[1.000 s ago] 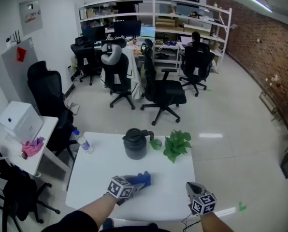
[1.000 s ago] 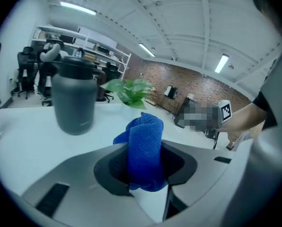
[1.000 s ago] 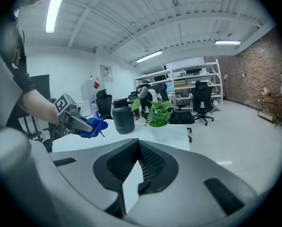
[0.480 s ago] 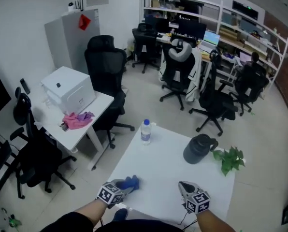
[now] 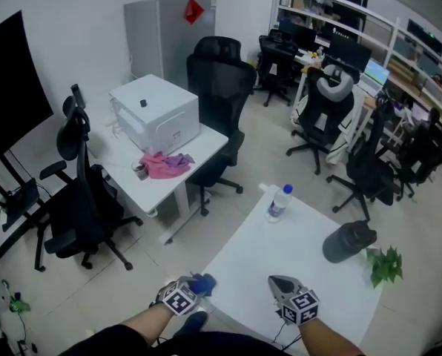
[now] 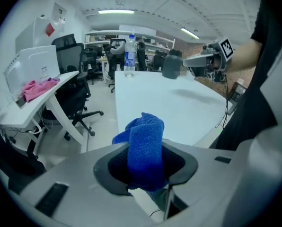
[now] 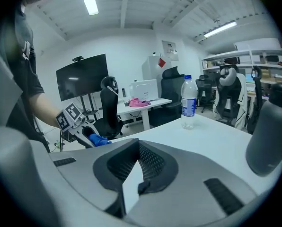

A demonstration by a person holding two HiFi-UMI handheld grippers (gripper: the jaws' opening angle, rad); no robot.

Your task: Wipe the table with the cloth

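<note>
Off to the left: a second bench [image 5: 199, 143] stands well apart from the left tool, carrying a white box [image 5: 156, 112] and a pink rag [image 5: 165, 164]; neither seems part of the wiping
Left tool: the left tool [image 5: 196, 285] points downward at the near left corner of the bench [image 5: 280, 251] and clamps the cloth between its pads; its jaws have just eased a little wider, with the cloth between them
Cloth: the blue cloth [image 6: 145, 136] is bunched into a thick roll that sticks out past the tool's tips, so it looks as if fabric rather than the jaws would meet the surface; whether it touches the bench yet cannot be told
Bench: the white top stretches ahead and to the right of the left tool, so starting at this corner probably leaves the whole surface open for a sweep
Right tool: the right tool [image 5: 274, 282] hovers over the near edge, just right of the left tool; its jaws are drawn together to a narrow sliver with nothing between them, apparently kept out of the cloth's way
Beyond the right tool: a water bottle [image 5: 278, 201], a dark jug [image 5: 348, 241] and a small plant [image 5: 385, 265] stand along the far side, well apart from both tools; a wipe would need to go around them
Step in hand: bringing the cloth to the corner, with the wiping not yet visibly under way
</note>
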